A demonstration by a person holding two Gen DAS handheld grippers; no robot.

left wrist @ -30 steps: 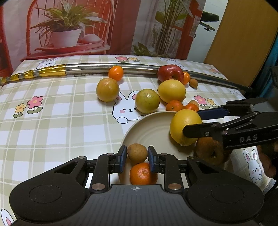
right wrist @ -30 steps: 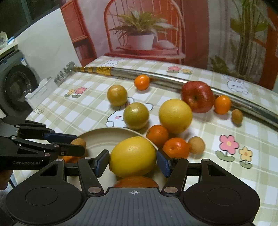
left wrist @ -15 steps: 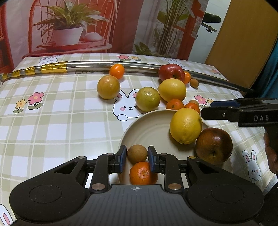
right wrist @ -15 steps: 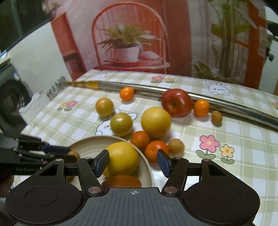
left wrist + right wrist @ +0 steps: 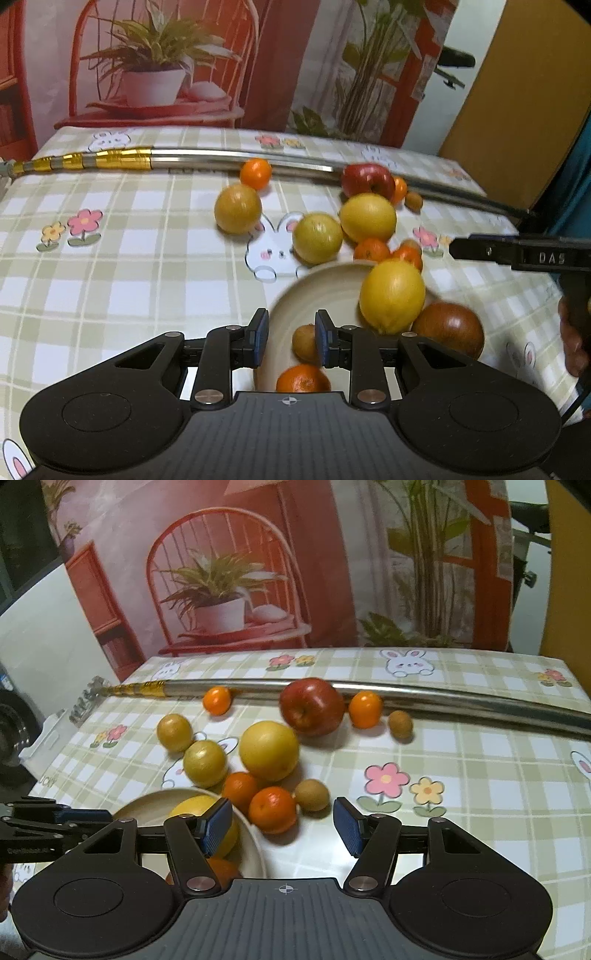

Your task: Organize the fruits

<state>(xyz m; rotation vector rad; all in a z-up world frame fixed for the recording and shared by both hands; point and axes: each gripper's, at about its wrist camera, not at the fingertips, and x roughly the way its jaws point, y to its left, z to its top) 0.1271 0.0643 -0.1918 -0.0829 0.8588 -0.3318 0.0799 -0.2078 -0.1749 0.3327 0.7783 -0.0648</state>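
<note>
A cream plate (image 5: 317,295) holds a big yellow citrus (image 5: 391,295), a dark red apple (image 5: 448,328), a small brown fruit (image 5: 304,341) and a mandarin (image 5: 303,378). My left gripper (image 5: 290,338) is open and empty, low over the plate's left part, with the brown fruit by its right finger. My right gripper (image 5: 282,827) is open and empty above the cloth just right of the plate (image 5: 251,845), near two mandarins (image 5: 271,808) and a brown fruit (image 5: 312,794). Loose on the table are a red apple (image 5: 312,707), a yellow citrus (image 5: 267,749) and several other fruits.
A long metal sword (image 5: 406,694) with a gold-banded grip (image 5: 85,160) lies across the far side of the table. The right gripper shows at the right edge of the left wrist view (image 5: 517,251). The table's right edge is near the plate.
My right gripper let go of the big yellow citrus on the plate and drew back up and to the right. My left gripper opened off the small brown fruit and shifted left.
</note>
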